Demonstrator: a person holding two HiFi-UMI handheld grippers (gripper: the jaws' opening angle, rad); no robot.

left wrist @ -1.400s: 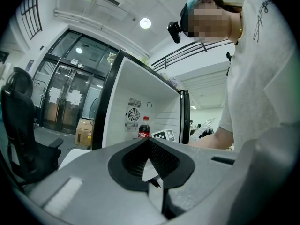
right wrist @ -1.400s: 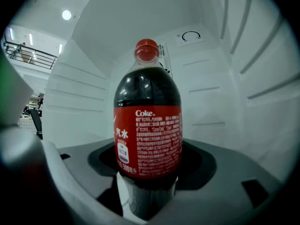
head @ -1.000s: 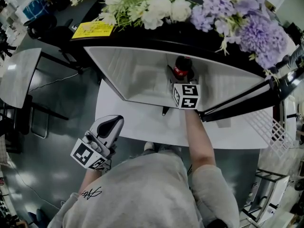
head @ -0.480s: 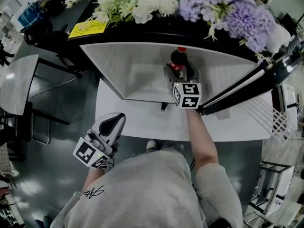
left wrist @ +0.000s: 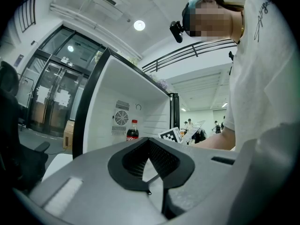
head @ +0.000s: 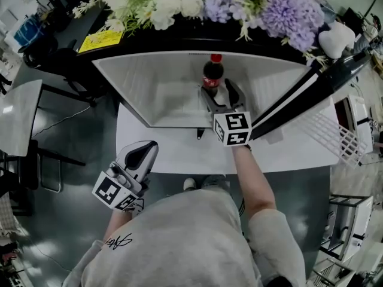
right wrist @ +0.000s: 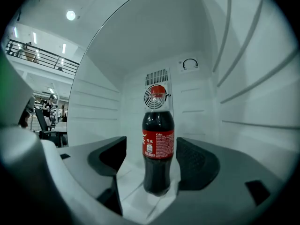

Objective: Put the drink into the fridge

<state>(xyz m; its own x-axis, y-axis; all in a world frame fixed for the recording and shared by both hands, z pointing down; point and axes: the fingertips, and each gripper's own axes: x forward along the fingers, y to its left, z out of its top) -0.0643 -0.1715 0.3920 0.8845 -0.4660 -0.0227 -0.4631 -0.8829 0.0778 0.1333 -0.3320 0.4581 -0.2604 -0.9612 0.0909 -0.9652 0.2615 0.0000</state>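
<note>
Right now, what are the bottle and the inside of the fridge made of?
Bottle: probably clear, shiny plastic, since the dark drink shows through it; the red cap looks like hard plastic too.
Fridge inside: smooth white walls with moulded ridges, most likely plastic with a soft sheen, though painted metal can't be ruled out.

Along the top edge of the head view we see white flowers [head: 161,8] at left and purple flowers [head: 272,11] to their right. A yellow sheet [head: 100,40] lies at upper left. We see a grey table [head: 15,109] at the left edge and a white wire rack [head: 332,133] at right.
</note>
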